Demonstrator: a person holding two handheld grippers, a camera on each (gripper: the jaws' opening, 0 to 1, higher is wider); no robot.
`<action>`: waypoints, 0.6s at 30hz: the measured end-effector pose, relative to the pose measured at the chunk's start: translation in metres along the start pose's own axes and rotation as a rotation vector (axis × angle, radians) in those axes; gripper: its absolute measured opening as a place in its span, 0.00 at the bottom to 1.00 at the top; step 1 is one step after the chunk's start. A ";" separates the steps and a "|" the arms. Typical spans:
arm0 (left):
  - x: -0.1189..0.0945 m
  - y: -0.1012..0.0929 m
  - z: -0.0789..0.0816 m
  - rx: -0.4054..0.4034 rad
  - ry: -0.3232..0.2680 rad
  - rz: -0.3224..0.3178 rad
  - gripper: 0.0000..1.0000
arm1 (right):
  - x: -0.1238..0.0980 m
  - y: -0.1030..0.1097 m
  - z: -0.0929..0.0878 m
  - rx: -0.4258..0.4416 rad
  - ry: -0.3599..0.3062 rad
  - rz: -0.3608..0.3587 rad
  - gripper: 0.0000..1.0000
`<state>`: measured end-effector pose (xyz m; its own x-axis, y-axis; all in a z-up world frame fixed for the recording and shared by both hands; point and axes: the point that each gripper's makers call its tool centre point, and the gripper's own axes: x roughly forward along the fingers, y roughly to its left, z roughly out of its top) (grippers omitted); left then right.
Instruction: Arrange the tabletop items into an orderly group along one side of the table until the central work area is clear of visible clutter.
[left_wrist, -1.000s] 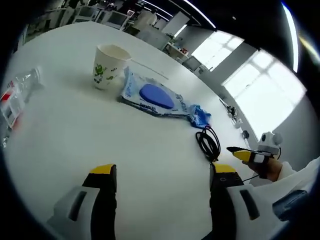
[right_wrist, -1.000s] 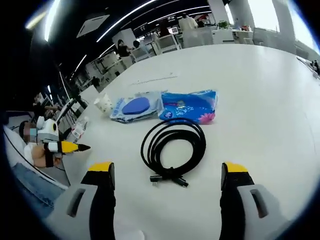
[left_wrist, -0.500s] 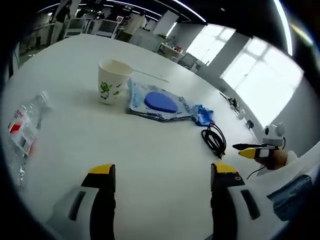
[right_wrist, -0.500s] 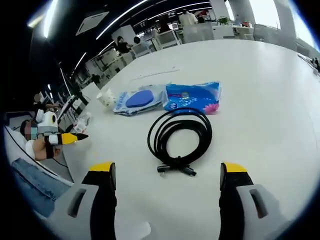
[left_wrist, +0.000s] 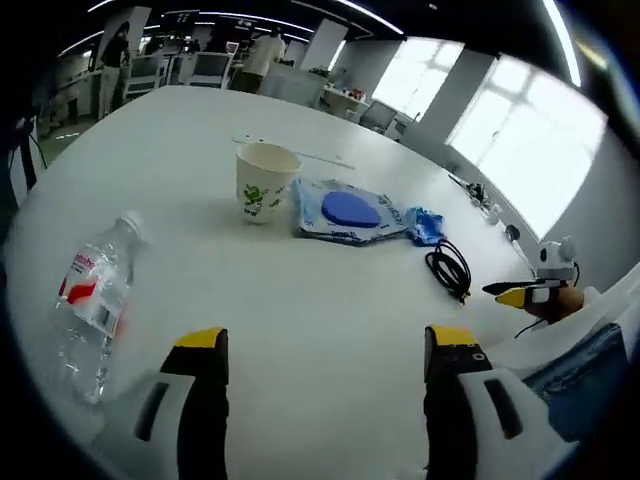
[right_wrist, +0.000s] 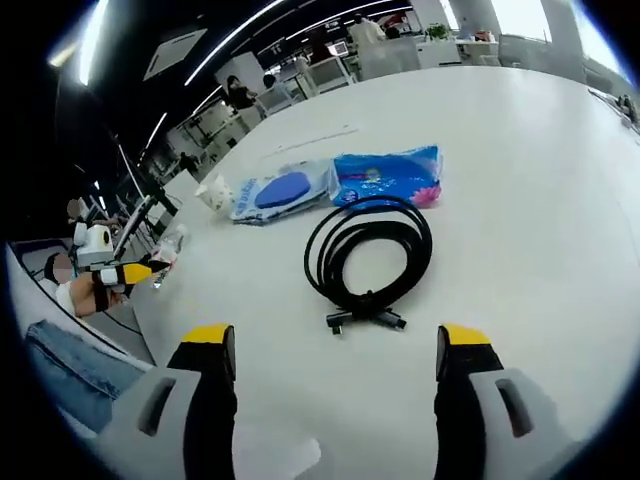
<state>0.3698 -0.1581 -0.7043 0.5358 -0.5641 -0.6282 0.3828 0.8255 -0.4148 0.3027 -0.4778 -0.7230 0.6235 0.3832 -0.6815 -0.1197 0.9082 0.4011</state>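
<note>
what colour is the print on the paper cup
Green, on a cream paper cup; the left gripper view shows it best.

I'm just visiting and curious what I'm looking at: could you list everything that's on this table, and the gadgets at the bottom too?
Table: one, white, round, under everything.
Water bottle: one, clear with a red label, lying on its side near the left gripper.
Paper cup: one, white with green print, upright, mid-table.
Wipes pack: one, pale with a blue oval lid, beside the cup.
Blue packet: one, blue with pink, next to the wipes pack.
Cable: one, black, coiled, in front of the right gripper.
Left gripper: yellow-tipped jaws, open.
Right gripper: yellow-tipped jaws, open.
</note>
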 end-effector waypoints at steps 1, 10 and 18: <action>-0.001 0.002 0.000 -0.005 -0.004 0.004 0.82 | -0.001 -0.001 -0.001 0.005 -0.001 -0.005 0.79; -0.003 0.007 0.005 -0.073 -0.050 0.012 0.81 | -0.008 -0.007 -0.006 0.111 -0.047 -0.018 0.78; -0.004 0.008 0.004 -0.039 -0.035 0.018 0.81 | -0.010 -0.010 -0.003 0.148 -0.065 -0.018 0.77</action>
<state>0.3740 -0.1495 -0.7027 0.5686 -0.5487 -0.6130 0.3434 0.8354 -0.4292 0.2953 -0.4899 -0.7221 0.6735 0.3510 -0.6506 0.0039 0.8784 0.4779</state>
